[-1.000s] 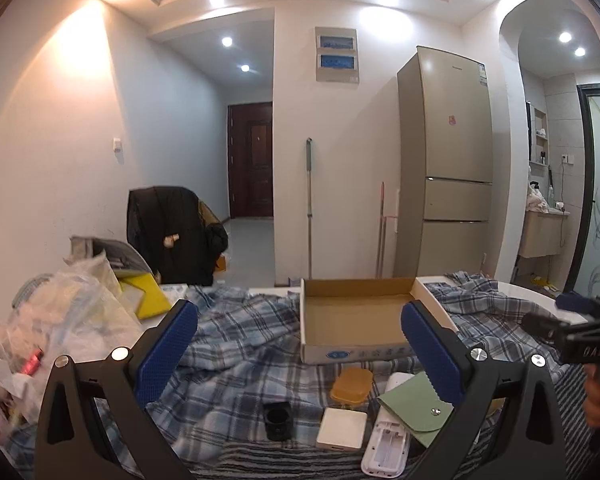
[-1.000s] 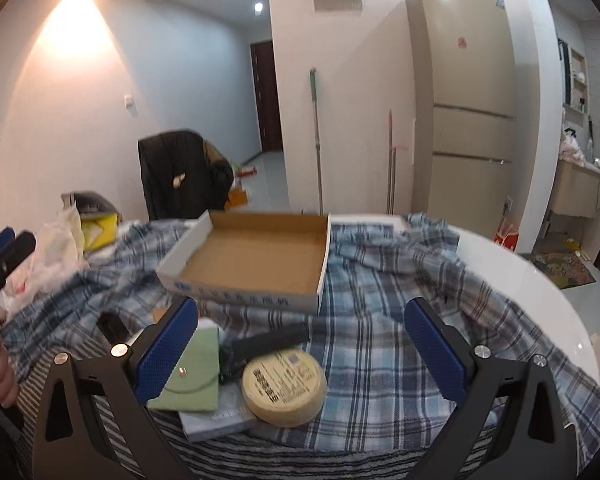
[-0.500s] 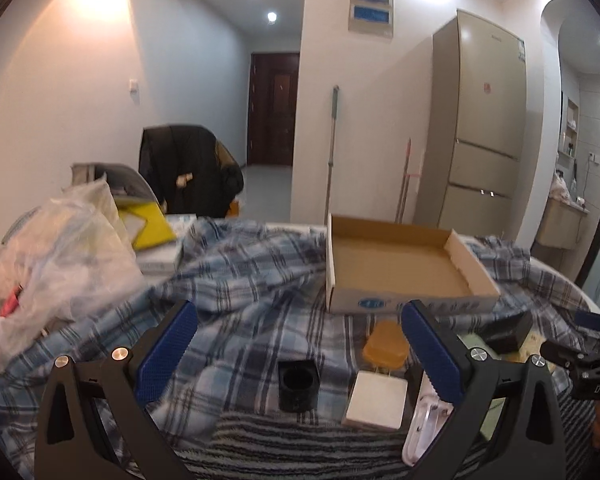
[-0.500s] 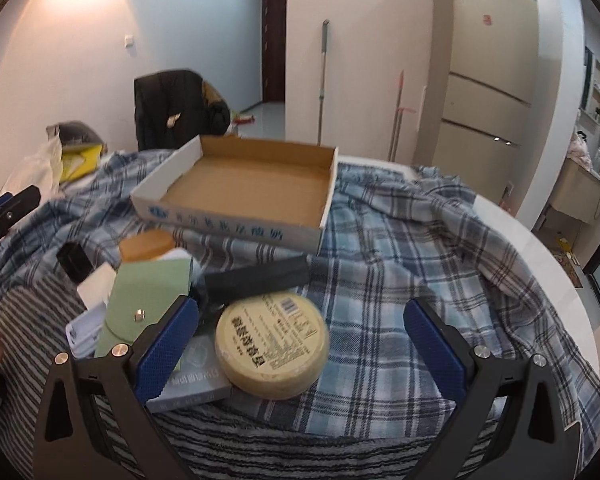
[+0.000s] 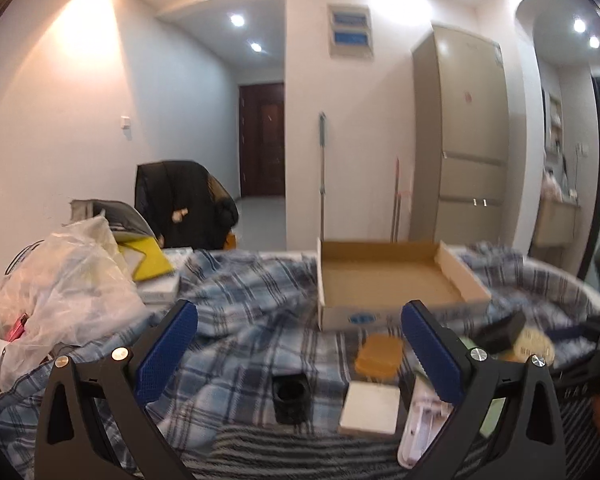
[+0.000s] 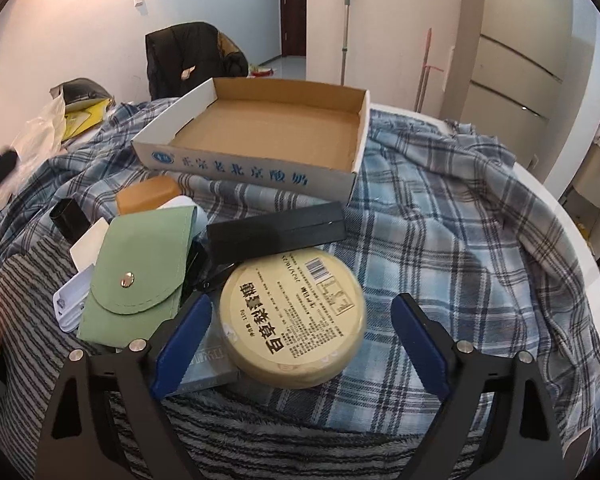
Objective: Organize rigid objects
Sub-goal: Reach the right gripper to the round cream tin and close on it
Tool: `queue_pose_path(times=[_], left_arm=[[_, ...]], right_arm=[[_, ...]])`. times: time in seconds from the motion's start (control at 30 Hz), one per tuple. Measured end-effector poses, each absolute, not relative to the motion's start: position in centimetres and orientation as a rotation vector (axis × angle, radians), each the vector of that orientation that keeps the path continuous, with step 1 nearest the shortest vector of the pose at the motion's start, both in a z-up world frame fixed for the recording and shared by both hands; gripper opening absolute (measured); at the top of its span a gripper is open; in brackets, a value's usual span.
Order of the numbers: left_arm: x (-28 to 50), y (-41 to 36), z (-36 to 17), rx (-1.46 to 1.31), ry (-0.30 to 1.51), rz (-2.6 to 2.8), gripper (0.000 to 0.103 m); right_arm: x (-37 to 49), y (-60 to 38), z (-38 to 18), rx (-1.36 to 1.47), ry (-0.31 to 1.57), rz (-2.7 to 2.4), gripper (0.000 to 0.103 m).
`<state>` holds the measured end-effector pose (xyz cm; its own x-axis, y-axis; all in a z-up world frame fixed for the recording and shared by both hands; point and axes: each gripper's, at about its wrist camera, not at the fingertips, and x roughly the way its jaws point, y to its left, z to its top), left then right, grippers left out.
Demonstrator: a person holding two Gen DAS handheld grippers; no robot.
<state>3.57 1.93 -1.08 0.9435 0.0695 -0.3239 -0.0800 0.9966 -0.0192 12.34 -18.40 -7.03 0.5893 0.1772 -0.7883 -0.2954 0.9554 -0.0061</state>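
Round yellow tin (image 6: 293, 317) with a printed label lies on the plaid cloth (image 6: 440, 240), sitting right between the blue pads of the right gripper (image 6: 300, 340), whose jaws are closing but not touching it. Black case (image 6: 276, 233) rests just behind the tin, green snap pouch (image 6: 140, 276) to its left. Beyond them, the open cardboard tray (image 6: 260, 168). Left gripper (image 5: 300, 354) hovers with jaws wide apart over a black cup (image 5: 290, 398) and white square box (image 5: 370, 408).
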Motion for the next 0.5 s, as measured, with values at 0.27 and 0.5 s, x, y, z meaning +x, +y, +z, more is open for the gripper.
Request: queue_pose_path(times=[0.27,0.5], left_arm=[[4.2,2.4,-1.3,-0.037,0.364,0.116,0.103],[5.1,5.3,2.1,-0.027,0.445,0.145,0.103]], right_arm=[[12.1,-18.1,-7.1,-0.177,0.89,0.249,0.074],[10.1,-19.5,-4.1,-0.117,0.71,0.223,0.074]])
